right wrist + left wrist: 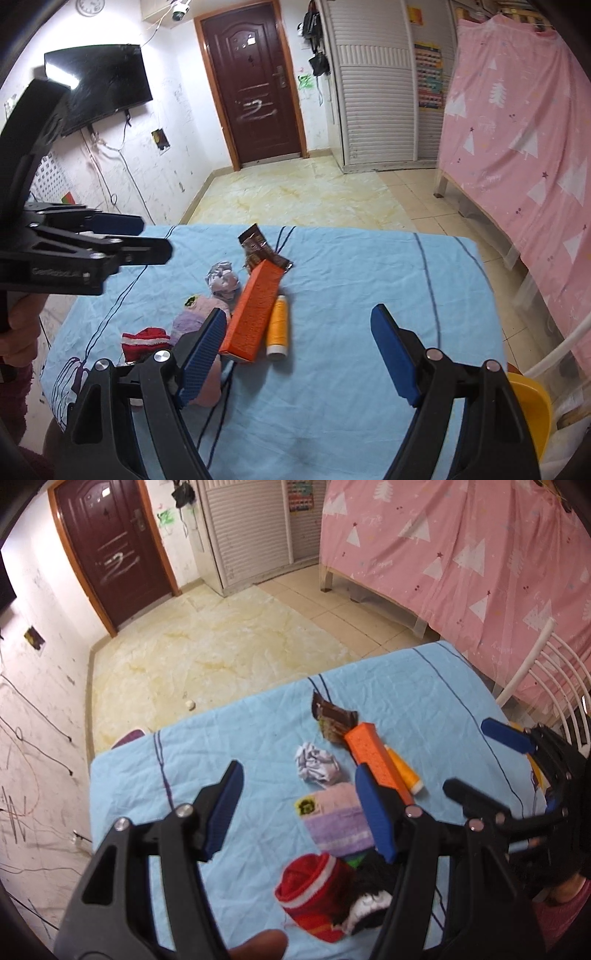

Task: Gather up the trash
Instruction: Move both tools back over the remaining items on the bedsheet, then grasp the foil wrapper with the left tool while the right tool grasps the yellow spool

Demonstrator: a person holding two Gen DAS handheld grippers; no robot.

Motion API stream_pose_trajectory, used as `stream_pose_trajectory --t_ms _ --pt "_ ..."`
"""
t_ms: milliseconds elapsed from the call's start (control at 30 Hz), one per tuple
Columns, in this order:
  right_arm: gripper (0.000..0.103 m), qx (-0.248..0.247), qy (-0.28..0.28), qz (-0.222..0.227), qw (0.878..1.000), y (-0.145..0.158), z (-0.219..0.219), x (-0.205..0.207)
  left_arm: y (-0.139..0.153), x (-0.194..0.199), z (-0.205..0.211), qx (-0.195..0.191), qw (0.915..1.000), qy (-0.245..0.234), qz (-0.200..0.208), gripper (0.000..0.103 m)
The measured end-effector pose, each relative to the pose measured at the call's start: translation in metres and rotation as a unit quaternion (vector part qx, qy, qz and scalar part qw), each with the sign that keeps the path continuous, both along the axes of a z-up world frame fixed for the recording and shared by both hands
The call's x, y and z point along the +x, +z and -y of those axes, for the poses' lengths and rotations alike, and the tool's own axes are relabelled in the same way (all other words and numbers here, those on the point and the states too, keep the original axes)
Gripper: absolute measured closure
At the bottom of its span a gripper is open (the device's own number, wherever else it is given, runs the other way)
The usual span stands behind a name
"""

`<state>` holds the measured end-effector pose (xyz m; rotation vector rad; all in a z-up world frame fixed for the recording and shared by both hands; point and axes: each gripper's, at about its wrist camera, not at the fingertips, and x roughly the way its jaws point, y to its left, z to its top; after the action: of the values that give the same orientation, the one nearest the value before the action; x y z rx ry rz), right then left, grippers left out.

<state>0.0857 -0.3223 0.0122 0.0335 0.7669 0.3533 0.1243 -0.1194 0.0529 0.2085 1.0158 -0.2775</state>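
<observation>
Left gripper (299,805), black frame with blue pads, stood released, nothing between its jaws. Right gripper (299,350) likewise spread and empty.

Trash sat at 12 o'clock of both grippers on the light-blue striped bedsheet (424,686): crumpled white paper ball (317,764), torn brown snack wrapper (332,716), orange cardboard box (373,755) lying over the wrapper's near end.

Risks: the wrapper was pinned under the box, so pulling it would likely drag or flip the box. Yellow thread spool (404,773) touched the box at 3 o'clock and could roll off if nudged. Pink-and-purple knit cloth (338,819) and red striped knit hat (314,890) lay just beside the ball; a sloppy close could snag cloth instead of trash.

Hidden: the yellow plastic bin (532,410) at 4 o'clock was cut off by the frame, its opening unseen. The left pad covered the box's near end. A black-and-white item beside the hat was unidentifiable. A small white lump (189,704) on the floor was too small to tell.
</observation>
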Motion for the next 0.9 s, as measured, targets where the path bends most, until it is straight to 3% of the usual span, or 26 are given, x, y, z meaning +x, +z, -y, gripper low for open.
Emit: stream_pose_trajectory --t_ms 500,633,900 --pt "0.029 -0.024 0.001 -0.033 0.999 -0.024 -0.004 0.028 -0.055 0.051 0.005 -0.039 0.9966 -0.004 -0.073 0.043" --pt "0.029 -0.044 0.003 -0.04 0.998 -0.031 -0.011 0.032 -0.066 0.055 0.008 -0.04 0.9955 -0.006 -0.086 0.055" --pt "0.029 -0.055 0.005 -0.045 0.997 -0.038 -0.017 0.037 -0.077 0.057 0.01 -0.042 0.9942 -0.009 -0.099 0.062"
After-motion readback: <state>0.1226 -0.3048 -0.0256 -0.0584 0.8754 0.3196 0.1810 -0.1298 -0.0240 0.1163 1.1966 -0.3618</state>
